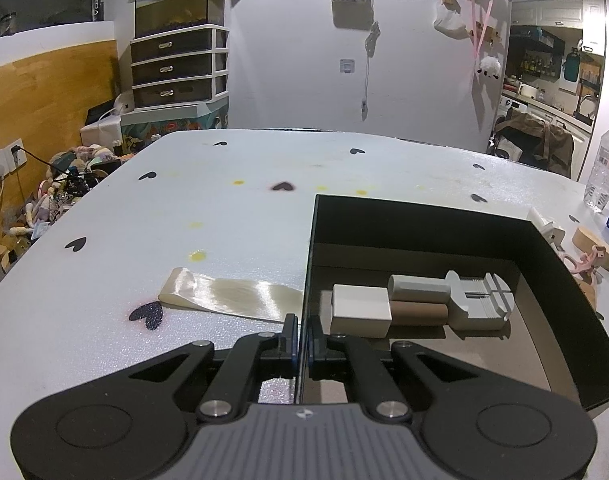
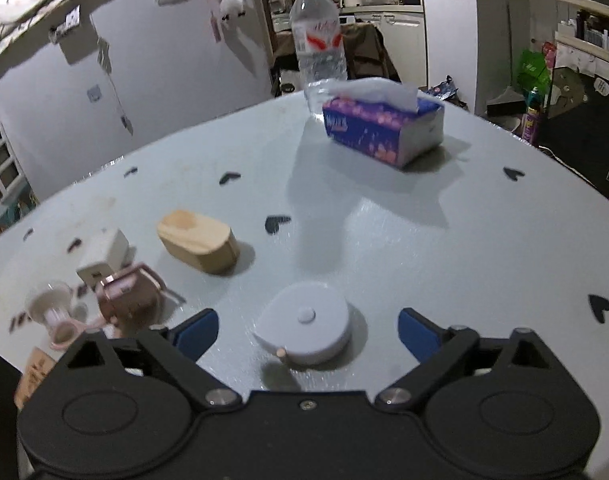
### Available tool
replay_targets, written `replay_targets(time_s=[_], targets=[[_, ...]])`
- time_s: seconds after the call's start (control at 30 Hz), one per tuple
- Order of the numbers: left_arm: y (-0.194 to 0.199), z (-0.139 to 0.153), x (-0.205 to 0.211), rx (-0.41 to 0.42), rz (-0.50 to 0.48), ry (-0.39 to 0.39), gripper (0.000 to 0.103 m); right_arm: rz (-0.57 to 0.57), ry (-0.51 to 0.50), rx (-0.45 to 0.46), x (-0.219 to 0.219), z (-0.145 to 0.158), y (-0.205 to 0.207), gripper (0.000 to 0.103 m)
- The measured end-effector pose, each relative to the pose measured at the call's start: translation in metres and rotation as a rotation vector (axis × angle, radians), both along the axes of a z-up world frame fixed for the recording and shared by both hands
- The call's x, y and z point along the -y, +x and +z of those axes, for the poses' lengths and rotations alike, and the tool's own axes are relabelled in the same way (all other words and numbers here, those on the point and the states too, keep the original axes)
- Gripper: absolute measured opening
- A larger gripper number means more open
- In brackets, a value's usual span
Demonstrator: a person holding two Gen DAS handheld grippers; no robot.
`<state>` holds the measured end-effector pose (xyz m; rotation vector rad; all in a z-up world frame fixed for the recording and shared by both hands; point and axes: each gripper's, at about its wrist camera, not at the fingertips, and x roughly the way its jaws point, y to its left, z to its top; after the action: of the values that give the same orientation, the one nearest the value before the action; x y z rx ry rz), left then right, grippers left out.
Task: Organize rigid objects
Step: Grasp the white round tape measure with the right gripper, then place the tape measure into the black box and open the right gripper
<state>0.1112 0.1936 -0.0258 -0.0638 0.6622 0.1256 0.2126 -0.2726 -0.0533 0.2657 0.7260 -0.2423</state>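
Observation:
A black open box (image 1: 560,280) sits on the white table and holds a white block (image 1: 358,310), a brown cylinder (image 1: 418,314), a grey cylinder (image 1: 418,286) and a grey slotted tool (image 1: 482,298). My left gripper (image 1: 303,340) is shut on the box's left wall (image 1: 309,264). My right gripper (image 2: 308,330) is open, with a round white tape measure (image 2: 306,328) lying on the table between its fingers. To its left lie a wooden block (image 2: 198,242), a white charger (image 2: 102,256), a brown pouch (image 2: 128,296) and a pink-white piece (image 2: 58,312).
A tissue pack (image 2: 382,124) and a water bottle (image 2: 318,36) stand at the far side of the table. A cream ribbon-like strip (image 1: 228,294) lies left of the box. Drawers (image 1: 178,68) and floor clutter (image 1: 64,184) are beyond the table's left edge.

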Motion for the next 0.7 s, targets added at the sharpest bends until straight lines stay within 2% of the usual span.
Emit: replay_targets(time_s=[0.23, 0.3, 0.43, 0.7], targets=[[0.0, 0.0, 0.0, 0.0, 0.0, -0.001, 0.004, 0.044, -0.105, 0.001, -0.014, -0.011, 0.005, 0.077], [0.0, 0.0, 0.0, 0.0, 0.0, -0.001, 0.004, 0.053, -0.136, -0.002, -0.016, -0.011, 0.006, 0.069], [0.0, 0.0, 0.0, -0.001, 0.002, 0.001, 0.004, 0.062, -0.148, 0.005, -0.017, -0.011, 0.006, 0.062], [0.0, -0.001, 0.0, -0.001, 0.003, -0.001, 0.004, 0.061, -0.149, 0.004, -0.017, -0.01, 0.005, 0.061]])
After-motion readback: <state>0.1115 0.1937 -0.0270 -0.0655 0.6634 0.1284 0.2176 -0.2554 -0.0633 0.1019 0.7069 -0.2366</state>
